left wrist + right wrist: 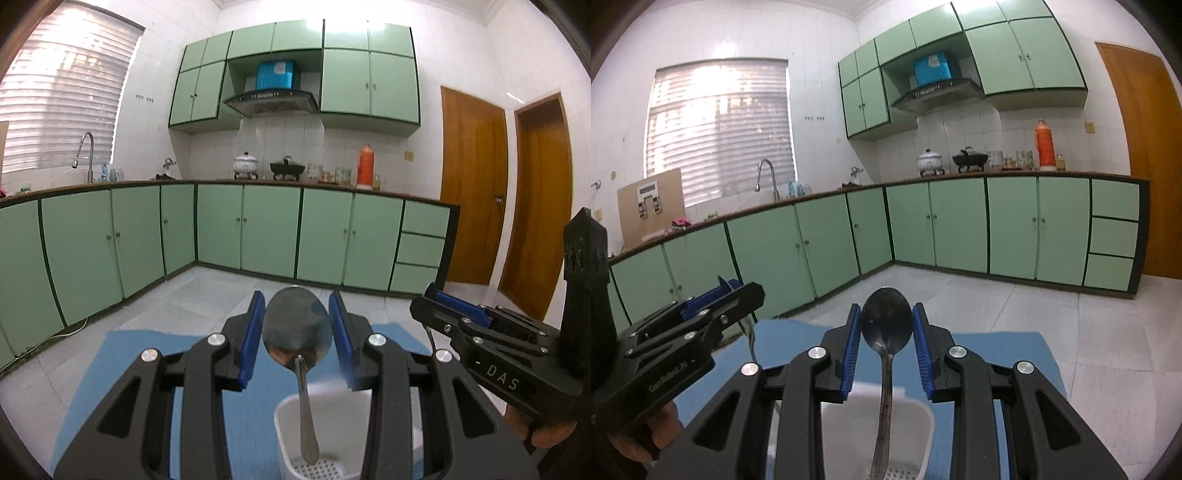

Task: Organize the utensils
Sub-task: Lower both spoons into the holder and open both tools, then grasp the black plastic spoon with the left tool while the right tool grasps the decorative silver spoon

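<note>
cardboard panel in right view only; second door left.

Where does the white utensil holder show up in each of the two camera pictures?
Left wrist view: the white utensil holder is at the bottom edge, slightly right of centre.
Right wrist view: it is at the bottom edge, near centre.
Shared landmark: the orange flask on the far counter.
</note>
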